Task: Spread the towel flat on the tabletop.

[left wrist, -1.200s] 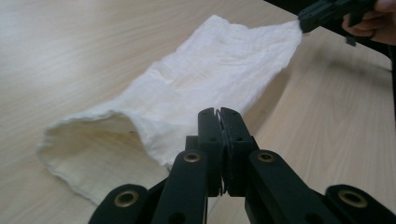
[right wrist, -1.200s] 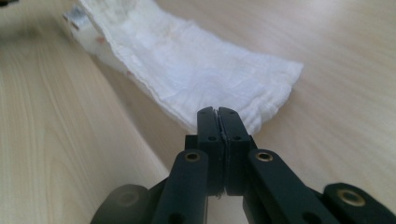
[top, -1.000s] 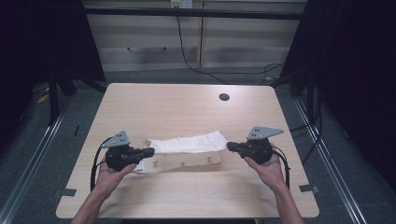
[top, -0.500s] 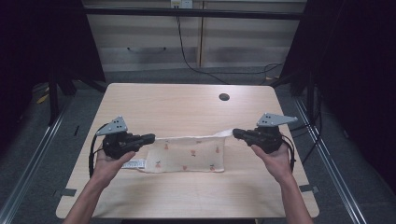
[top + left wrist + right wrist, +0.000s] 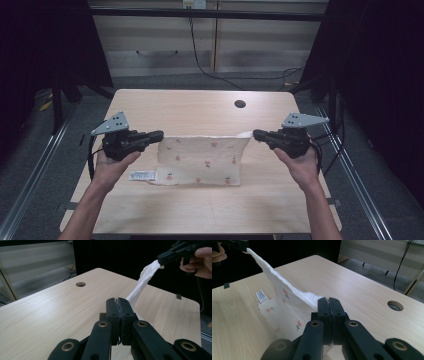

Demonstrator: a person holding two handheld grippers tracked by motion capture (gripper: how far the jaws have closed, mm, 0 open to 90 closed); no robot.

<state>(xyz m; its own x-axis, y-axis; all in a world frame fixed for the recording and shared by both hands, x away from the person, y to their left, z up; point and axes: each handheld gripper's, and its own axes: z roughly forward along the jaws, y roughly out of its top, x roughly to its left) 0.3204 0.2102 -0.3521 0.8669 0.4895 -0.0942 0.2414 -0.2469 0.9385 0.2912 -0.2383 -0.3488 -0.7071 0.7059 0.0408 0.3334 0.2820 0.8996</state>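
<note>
Both grippers, left gripper [image 5: 158,134] and right gripper [image 5: 257,134], clamp opposite top corners of the cloth [image 5: 202,160], its long axis stretched taut between them.

- I see the light wooden table [image 5: 200,210], with rounded corners.
- Near its far edge I make out a round cable hole [image 5: 240,104], right of centre.
- Behind the table I have pale cabinet fronts [image 5: 160,45], with a black cable [image 5: 200,55] hanging down across them to the floor.
- Grey floor [image 5: 30,170] runs along both sides, and I see metal rails [image 5: 360,195] on it.
- Dark curtains [image 5: 380,75] close in left and right.
</note>
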